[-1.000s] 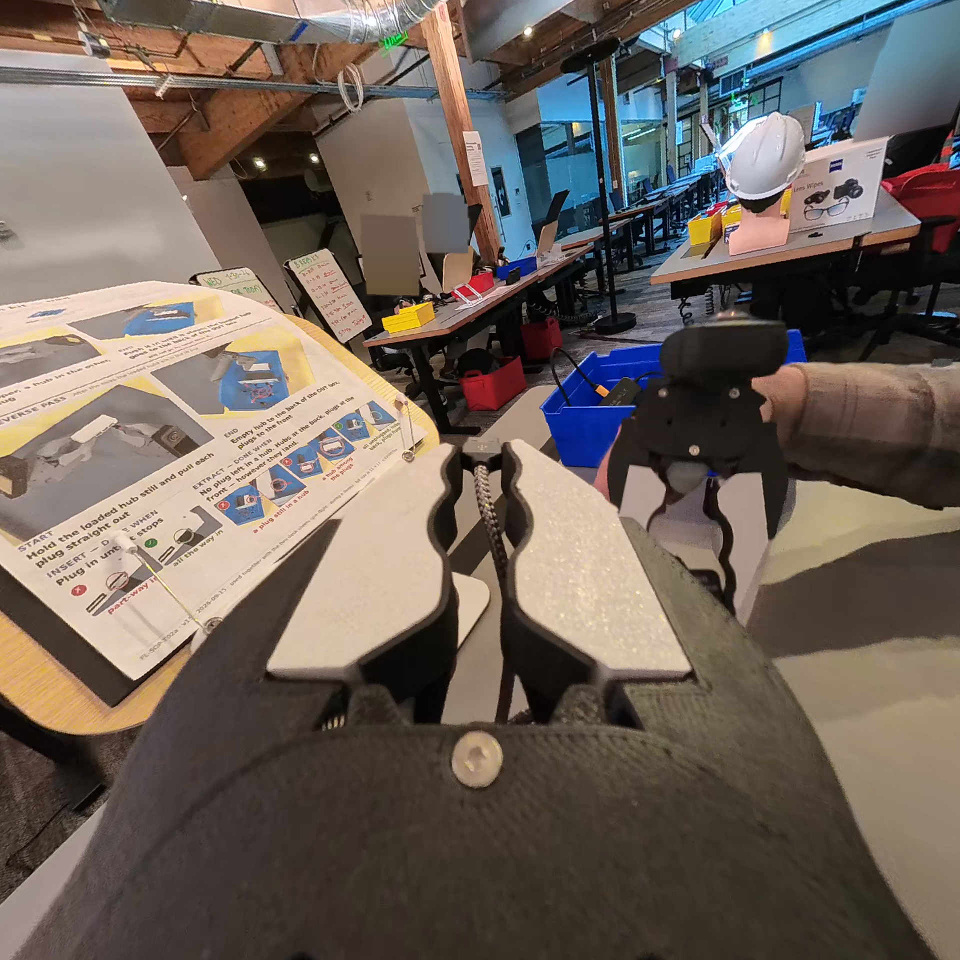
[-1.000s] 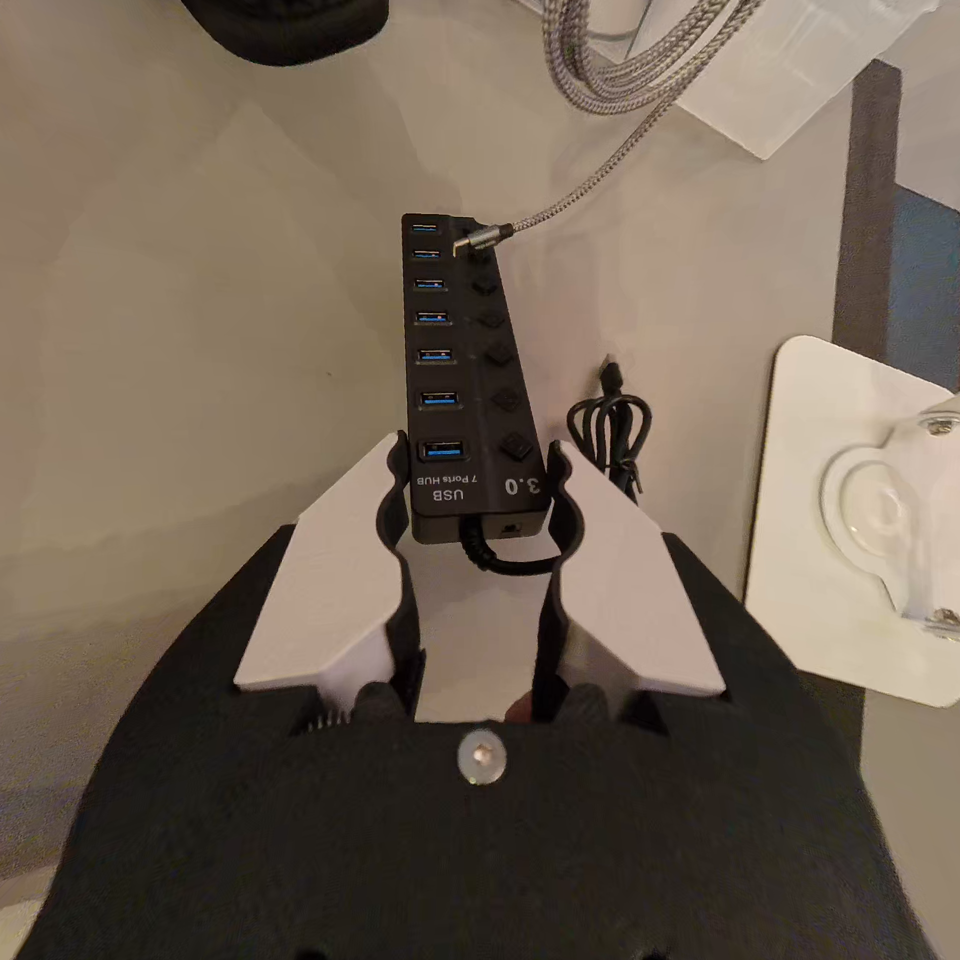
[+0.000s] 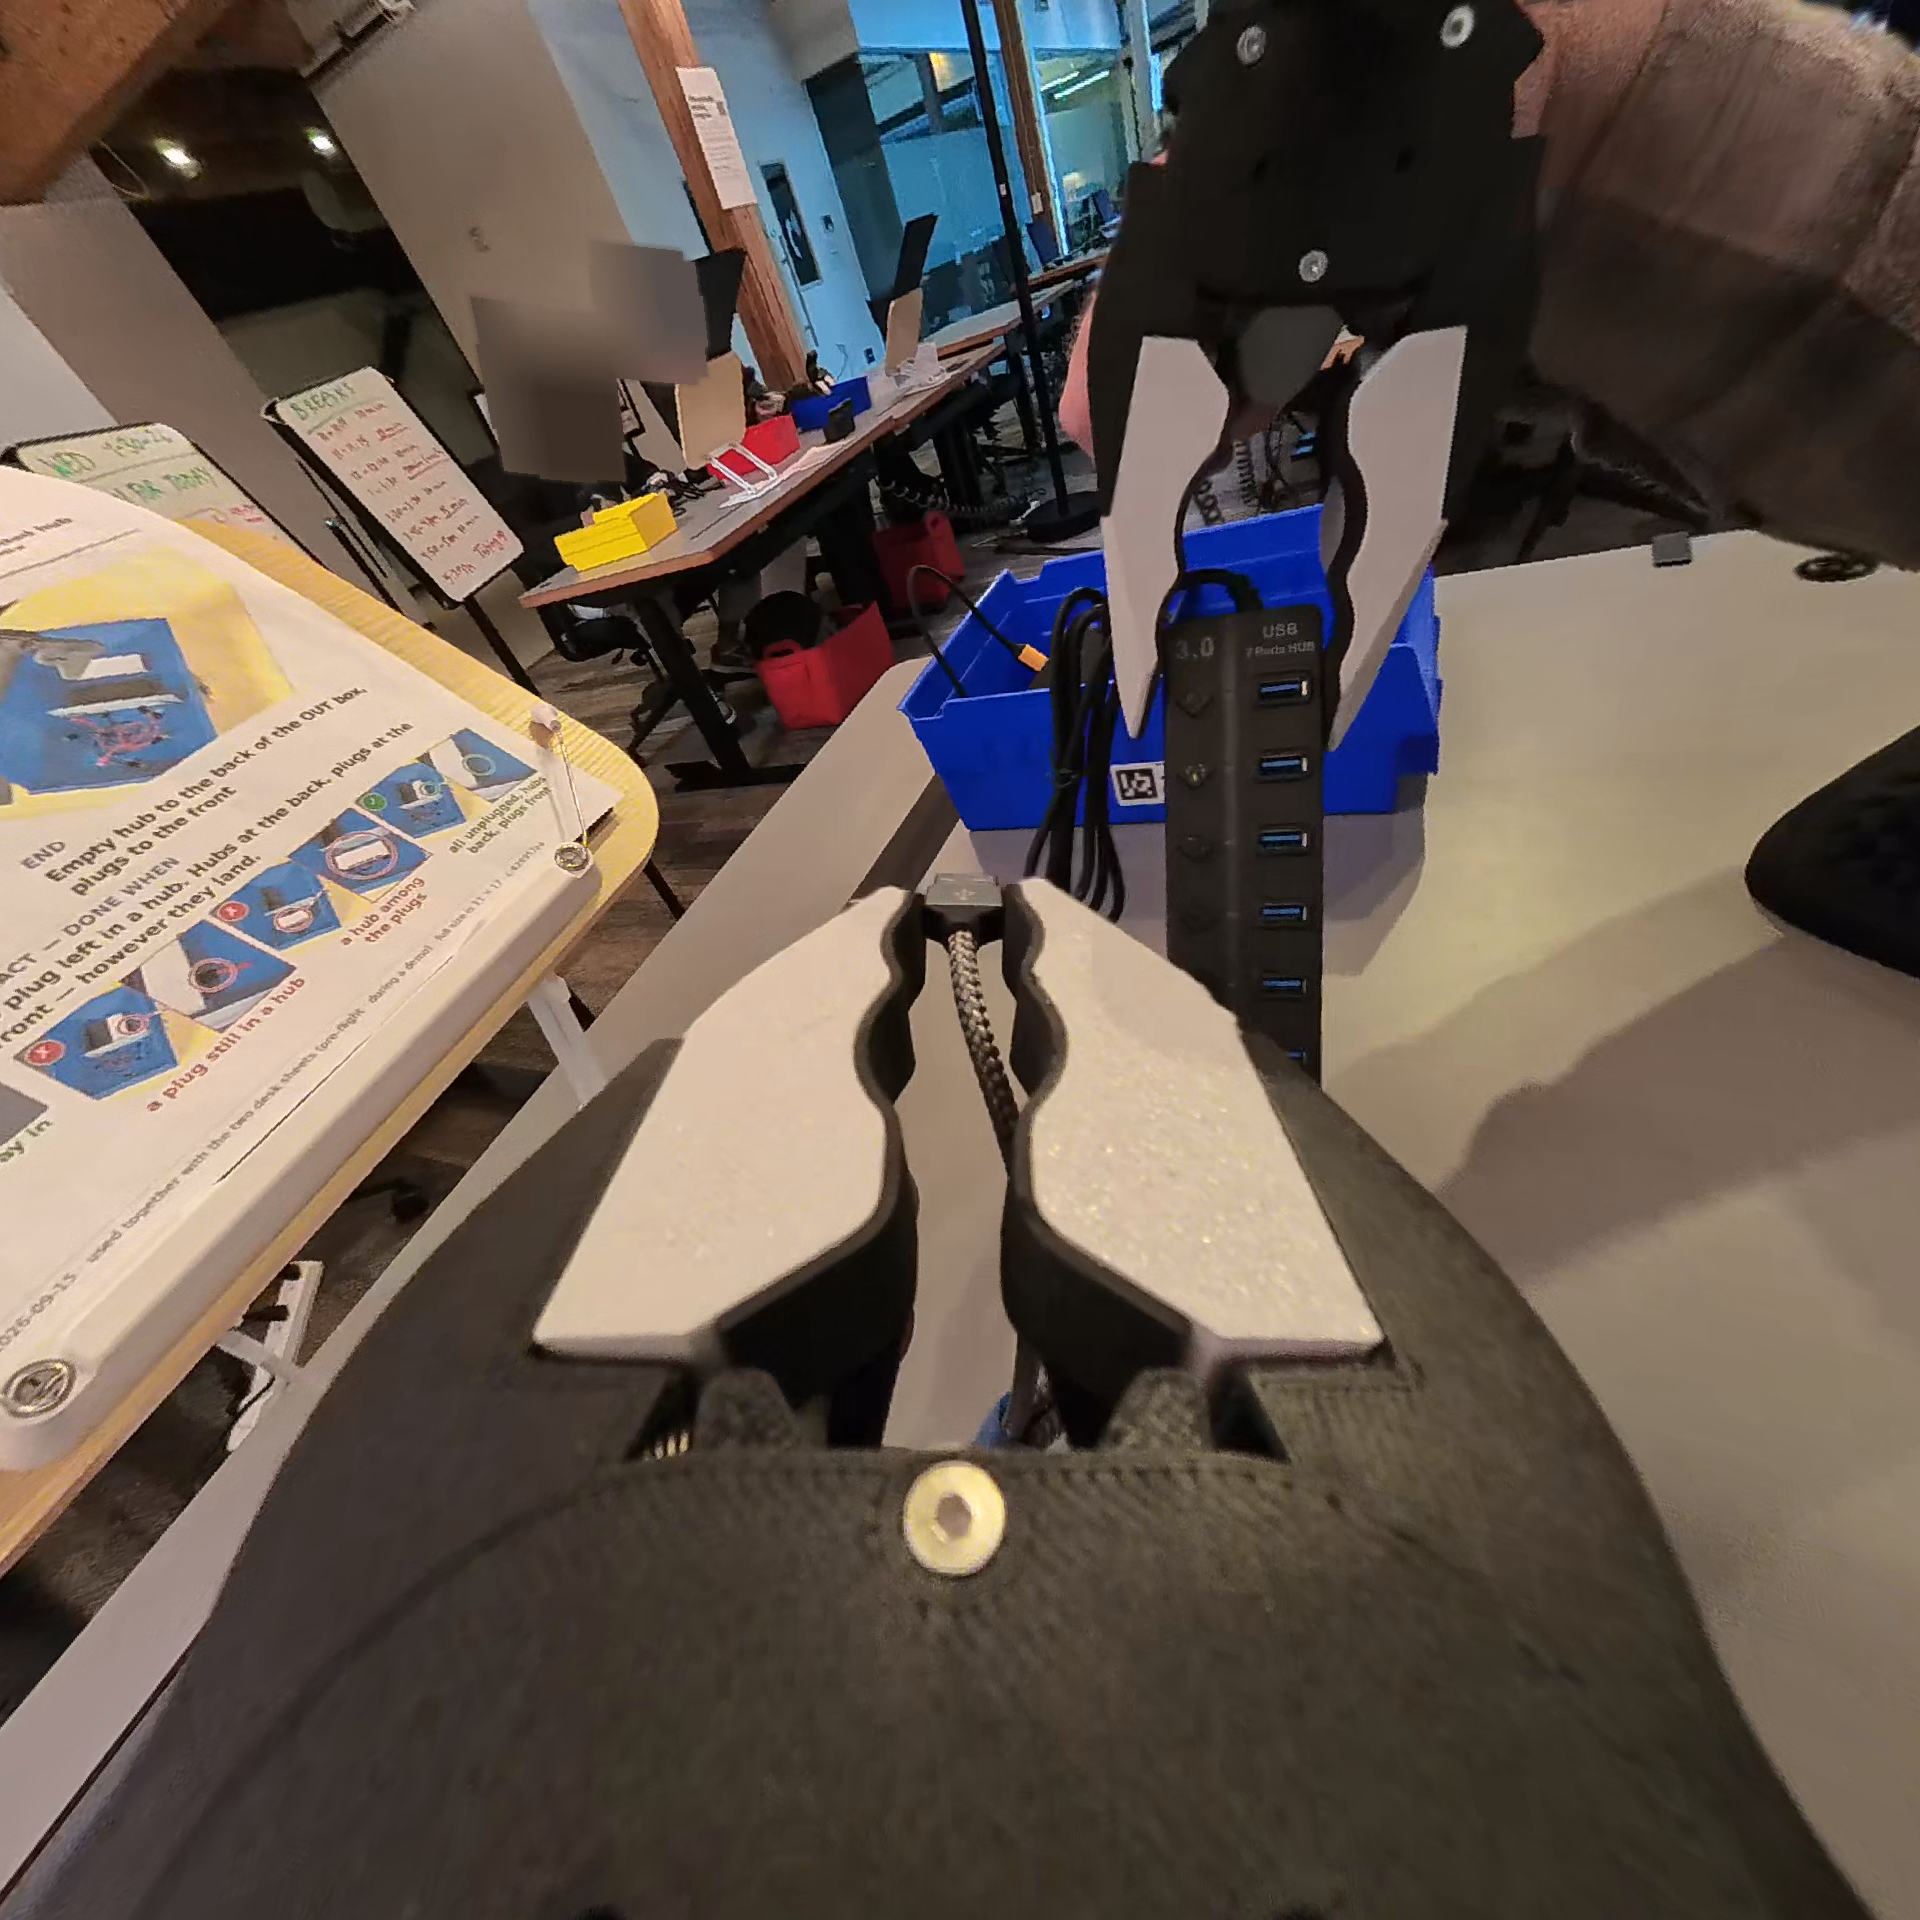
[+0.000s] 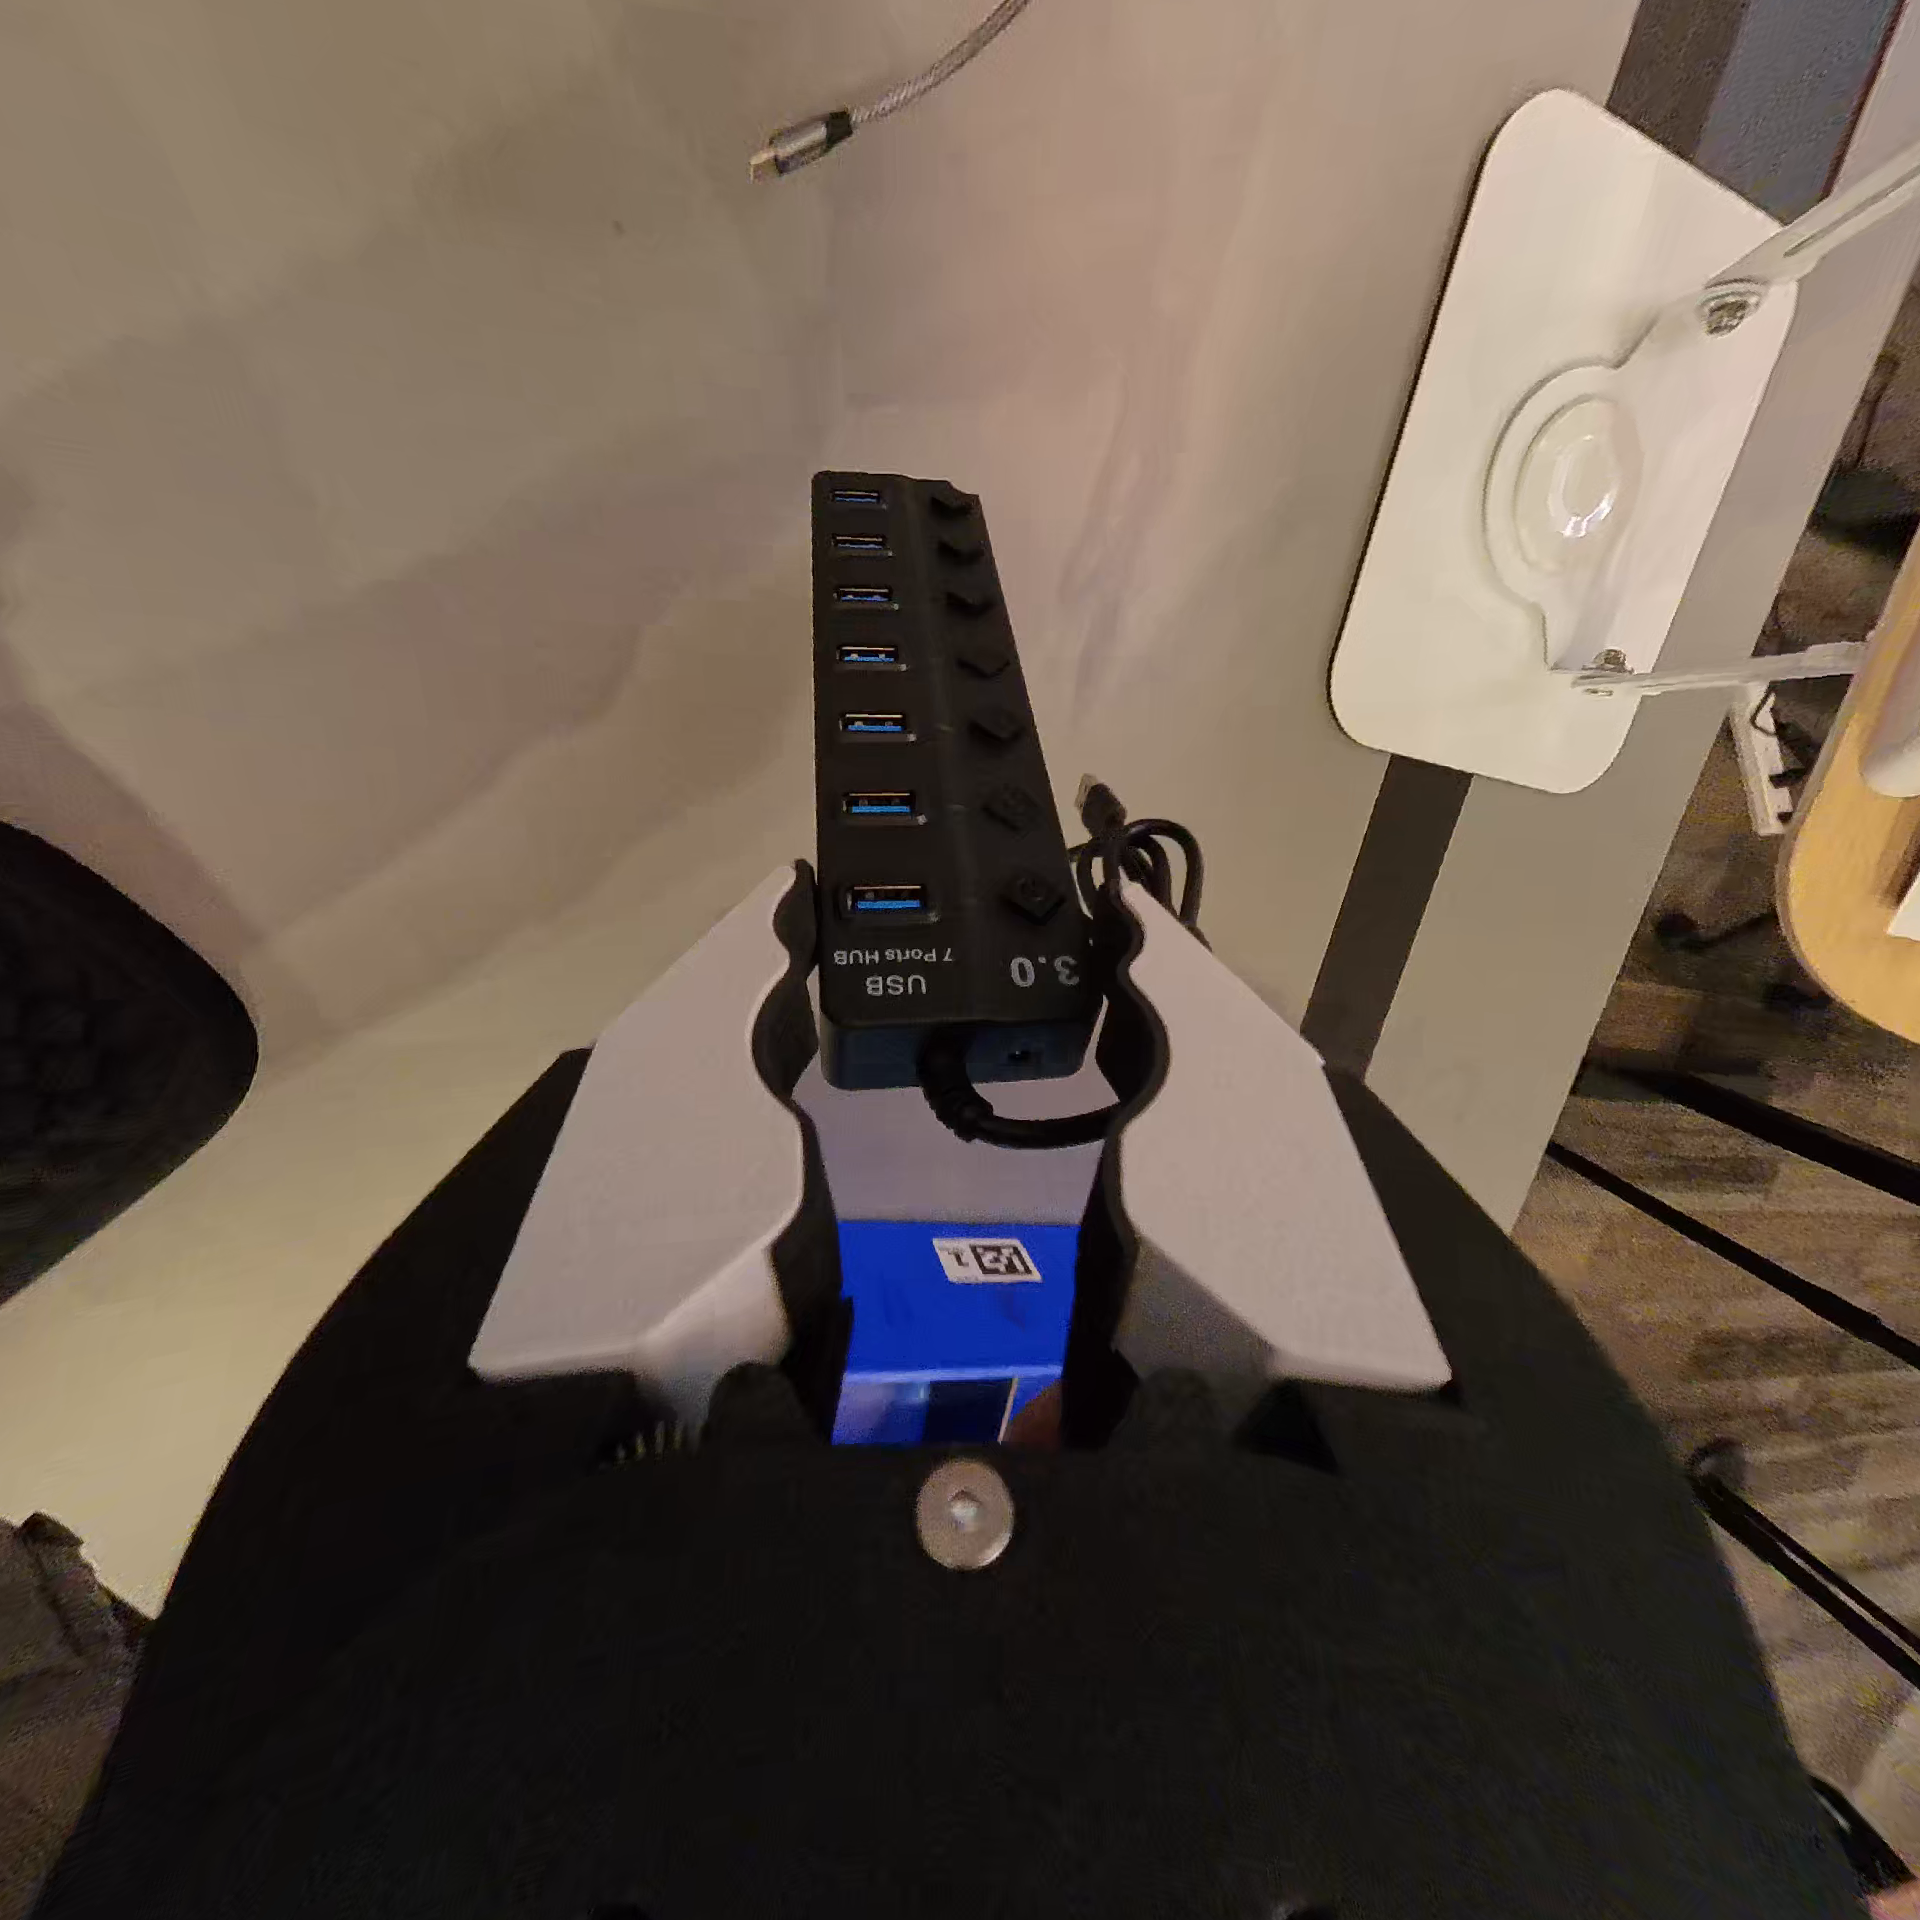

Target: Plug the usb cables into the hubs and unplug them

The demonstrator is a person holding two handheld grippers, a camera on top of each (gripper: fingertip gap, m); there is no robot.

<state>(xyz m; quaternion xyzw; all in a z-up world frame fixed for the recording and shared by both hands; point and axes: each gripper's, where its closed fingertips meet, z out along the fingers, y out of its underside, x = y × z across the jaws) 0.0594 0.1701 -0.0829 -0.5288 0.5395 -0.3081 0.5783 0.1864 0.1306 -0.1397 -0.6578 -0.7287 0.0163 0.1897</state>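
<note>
Above the tabletop's far edge, right gripper point(image 4: 956, 977) jaws clamp the hub point(image 4: 925, 748) by its cable end; left gripper point(image 3: 961, 914) jaws pinch the braided cable's plug point(image 3: 962, 896). Risk: hub pivots, plug misses port.

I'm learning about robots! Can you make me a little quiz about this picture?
1. True or false: every port on the black hub is empty.
2. What does the left gripper pinch? A) braided cable B) pencil C) spoon
3. The right gripper grips the hub by which end?

Key: 1 true. 2 A. 3 The end where its own black cord comes out.
</note>
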